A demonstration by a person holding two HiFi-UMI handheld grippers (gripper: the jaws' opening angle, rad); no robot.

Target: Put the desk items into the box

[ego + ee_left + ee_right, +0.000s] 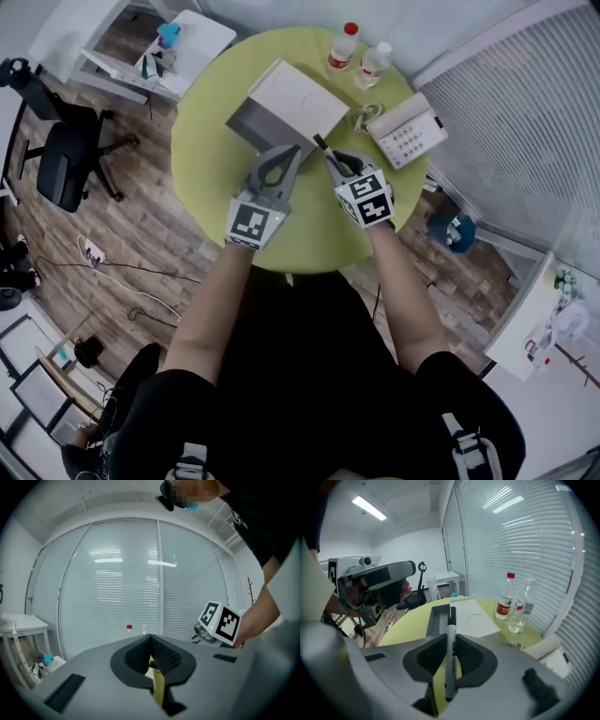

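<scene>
My right gripper (336, 161) is clamped on a marker (449, 654), its two dark pads pressed against the white barrel from either side. The marker lies lengthwise between them with its black cap end pointing forward, out past the jaws. From the head view that cap end sits just over the near corner of the box (298, 101), close to it, though I cannot tell whether it touches.

My left gripper (150, 639) is closed with nothing between its jaws. The pads meet at the front, and only a thin strip of the yellow-green tabletop (211, 159) shows through the slit behind them. It hangs just beside my right gripper, on the near side of the box, with its tips pointing at the box's front edge.

The box rests on the round tabletop, set at an angle to me. It is white on top, with a circle marked on that face and a grey recess running along its left side.

Beyond the box, near the far rim, stand two bottles close together: one with a red cap (345, 44) and a clear one with a white cap (375, 62). A white desk phone (408, 133) lies to the right of the box, near the tabletop's right edge, with a coiled cord (365, 117) between it and the box.
</scene>
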